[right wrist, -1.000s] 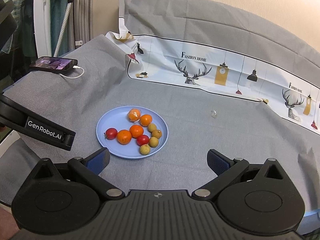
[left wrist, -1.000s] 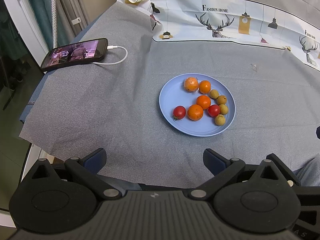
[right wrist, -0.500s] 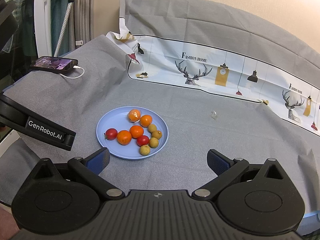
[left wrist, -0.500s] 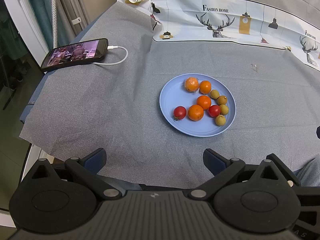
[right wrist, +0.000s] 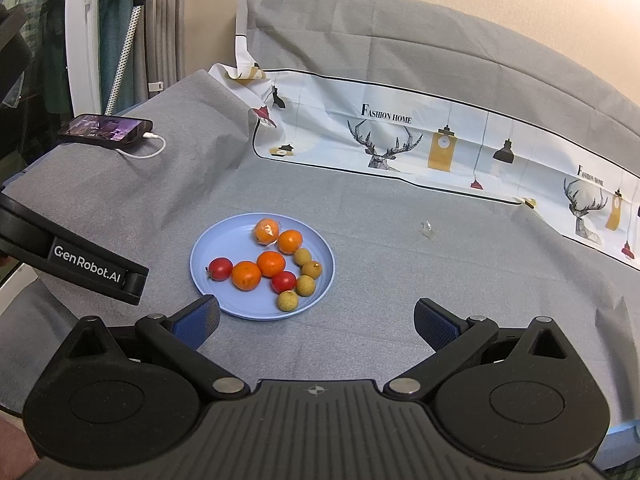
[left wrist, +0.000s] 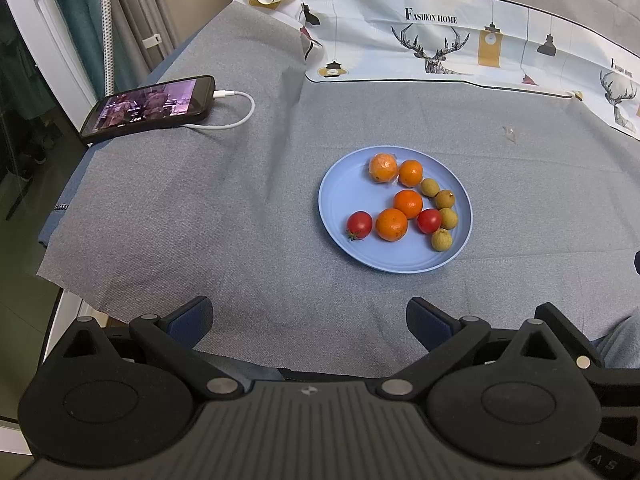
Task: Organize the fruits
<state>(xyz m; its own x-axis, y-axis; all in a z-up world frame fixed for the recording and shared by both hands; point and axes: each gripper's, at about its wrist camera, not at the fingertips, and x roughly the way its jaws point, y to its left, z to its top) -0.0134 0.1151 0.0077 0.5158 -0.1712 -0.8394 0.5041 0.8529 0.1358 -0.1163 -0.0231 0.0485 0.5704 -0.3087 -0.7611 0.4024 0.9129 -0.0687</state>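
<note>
A blue plate (left wrist: 340,192) sits on the grey cloth; it also shows in the right wrist view (right wrist: 224,248). On it lie several small oranges (left wrist: 391,224), one of them in clear wrap (left wrist: 383,167), two cherry tomatoes (left wrist: 359,224) and several tan longans (left wrist: 441,239). My left gripper (left wrist: 310,316) is open and empty, held above the cloth short of the plate. My right gripper (right wrist: 316,320) is open and empty, with its left fingertip (right wrist: 198,318) by the plate's near rim. The left gripper's body (right wrist: 80,266) shows at the left of the right wrist view.
A phone (left wrist: 150,106) with a lit screen and white cable (left wrist: 236,114) lies at the table's far left. A printed deer-pattern sheet (left wrist: 460,40) runs along the back. A small clear scrap (right wrist: 427,229) lies right of the plate. The table edge drops off at the left.
</note>
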